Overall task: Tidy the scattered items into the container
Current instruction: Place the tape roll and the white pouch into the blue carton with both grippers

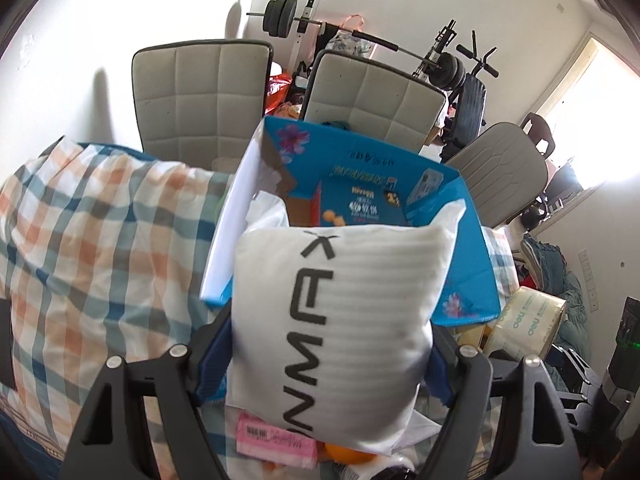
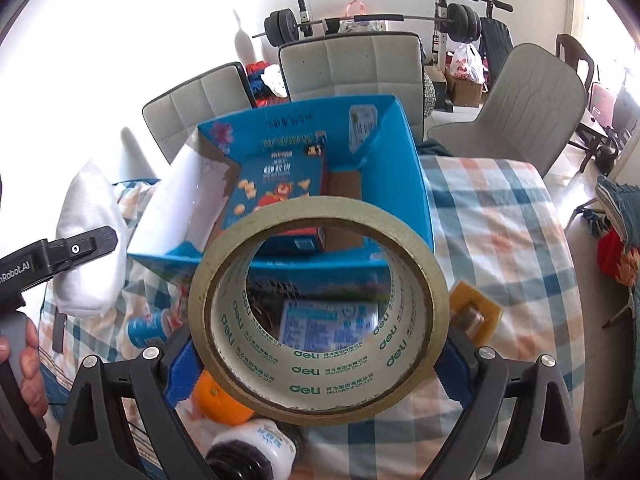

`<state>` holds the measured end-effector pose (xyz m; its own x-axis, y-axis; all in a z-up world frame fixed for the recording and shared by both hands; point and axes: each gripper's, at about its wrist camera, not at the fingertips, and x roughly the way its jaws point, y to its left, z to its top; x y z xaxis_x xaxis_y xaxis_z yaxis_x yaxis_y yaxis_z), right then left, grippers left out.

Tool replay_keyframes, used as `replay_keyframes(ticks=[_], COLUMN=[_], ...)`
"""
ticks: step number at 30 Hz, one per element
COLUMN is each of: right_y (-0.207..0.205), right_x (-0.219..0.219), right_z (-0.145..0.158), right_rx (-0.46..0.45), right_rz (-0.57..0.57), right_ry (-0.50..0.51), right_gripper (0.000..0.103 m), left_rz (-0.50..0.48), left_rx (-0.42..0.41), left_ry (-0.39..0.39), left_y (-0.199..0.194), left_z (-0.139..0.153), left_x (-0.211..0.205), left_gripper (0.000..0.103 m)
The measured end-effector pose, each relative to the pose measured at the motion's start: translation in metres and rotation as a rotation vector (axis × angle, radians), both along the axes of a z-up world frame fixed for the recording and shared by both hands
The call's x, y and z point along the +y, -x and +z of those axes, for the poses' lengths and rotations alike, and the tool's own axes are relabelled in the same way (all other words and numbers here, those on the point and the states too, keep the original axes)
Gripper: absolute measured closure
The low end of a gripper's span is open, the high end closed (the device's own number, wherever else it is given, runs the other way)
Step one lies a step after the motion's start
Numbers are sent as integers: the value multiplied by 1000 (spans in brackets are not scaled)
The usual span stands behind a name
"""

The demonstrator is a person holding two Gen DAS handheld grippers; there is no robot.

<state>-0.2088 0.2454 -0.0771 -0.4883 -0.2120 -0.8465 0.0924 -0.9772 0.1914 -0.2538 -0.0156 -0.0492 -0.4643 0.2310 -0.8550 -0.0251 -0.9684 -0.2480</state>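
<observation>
My left gripper point(image 1: 328, 360) is shut on a white padded pouch point(image 1: 340, 320) with black letters, held just before the open blue cardboard box point(image 1: 472, 248). The pouch also shows at the left in the right wrist view point(image 2: 90, 240). My right gripper point(image 2: 316, 364) is shut on a roll of beige tape point(image 2: 320, 384), held upright in front of the same box point(image 2: 412, 184). A blue snack packet point(image 2: 276, 188) lies inside the box. An orange point(image 2: 218, 398), a white bottle point(image 2: 256, 448) and a small blue bottle point(image 2: 148, 328) lie on the checked cloth below.
A pink packet point(image 1: 276, 440) and an orange point(image 1: 344, 456) lie under the left gripper. A yellow card item point(image 2: 476, 312) lies right of the tape. Padded chairs point(image 2: 352, 68) stand behind the table point(image 2: 520, 240). Weight equipment lines the back wall.
</observation>
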Motion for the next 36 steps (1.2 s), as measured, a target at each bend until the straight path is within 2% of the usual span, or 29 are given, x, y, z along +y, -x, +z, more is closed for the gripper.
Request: replay_keyframes(ticks=[4, 8, 12, 15, 24, 30, 36], right_y=[27, 70, 105, 120, 124, 122, 127], right_x=[1, 0, -9, -17, -25, -35, -31], right_z=[7, 6, -12, -34, -90, -99, -105], right_rx=[17, 12, -42, -96, -199, -199, -236], right_rz=[-3, 8, 54, 89, 129, 183, 163], right_ry=[4, -2, 8, -8, -66, -141, -97], right_gripper=[7, 7, 7, 7, 7, 6, 6], left_rz=[-20, -44, -55, -52, -50, -53, -41], left_rx=[2, -52, -126, -165, -186, -193, -210], left_ry=[11, 35, 39, 48, 89, 112, 130], left_y=[33, 70, 101, 110, 120, 125, 125], left_z=[-2, -26, -59, -82, -107, -121, -121], left_x=[12, 22, 31, 32, 35, 35, 34], left_gripper=[23, 23, 23, 23, 23, 22, 17])
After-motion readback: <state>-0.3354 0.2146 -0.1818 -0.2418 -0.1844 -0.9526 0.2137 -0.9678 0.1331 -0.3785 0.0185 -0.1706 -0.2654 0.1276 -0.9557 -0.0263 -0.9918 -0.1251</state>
